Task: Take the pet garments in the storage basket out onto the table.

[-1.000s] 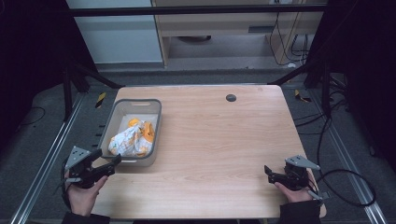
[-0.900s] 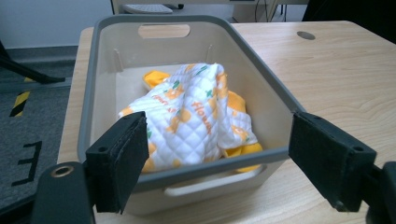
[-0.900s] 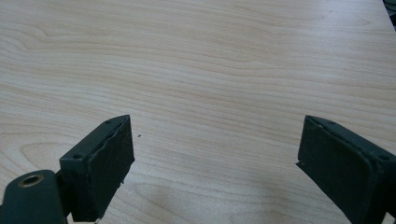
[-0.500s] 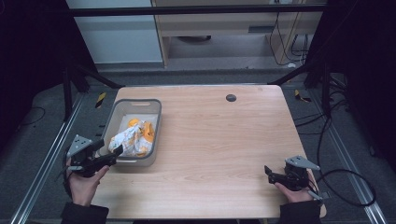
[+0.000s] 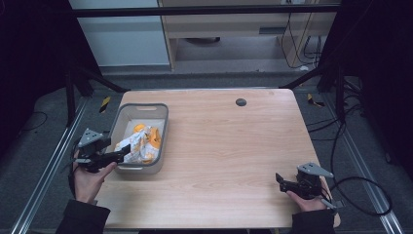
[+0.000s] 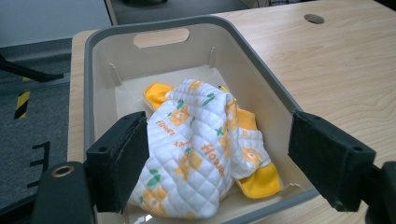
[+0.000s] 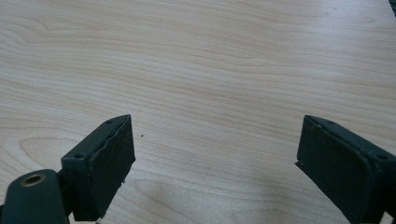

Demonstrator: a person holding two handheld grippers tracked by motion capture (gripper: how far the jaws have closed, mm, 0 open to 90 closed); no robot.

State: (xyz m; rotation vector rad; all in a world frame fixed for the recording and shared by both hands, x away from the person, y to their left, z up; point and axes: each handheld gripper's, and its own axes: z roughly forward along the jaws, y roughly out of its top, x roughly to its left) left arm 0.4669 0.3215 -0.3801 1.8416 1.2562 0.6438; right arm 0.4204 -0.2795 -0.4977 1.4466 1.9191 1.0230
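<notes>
Counter (image 5: 229,146) bare apart from grey bin (image 5: 161,139) at its left edge; quilted cloth (image 6: 196,144) bunched inside. Your left claw (image 6: 215,158) gapes wide over the near rim: drop deep, pinch the top fold. Right claw (image 7: 215,163) wide, idle.

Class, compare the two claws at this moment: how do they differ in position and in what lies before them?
The left claw reaches over the grey bin toward the quilted cloth; the right claw rests near the table's front right corner, over bare wood. Both are open and hold nothing.
</notes>
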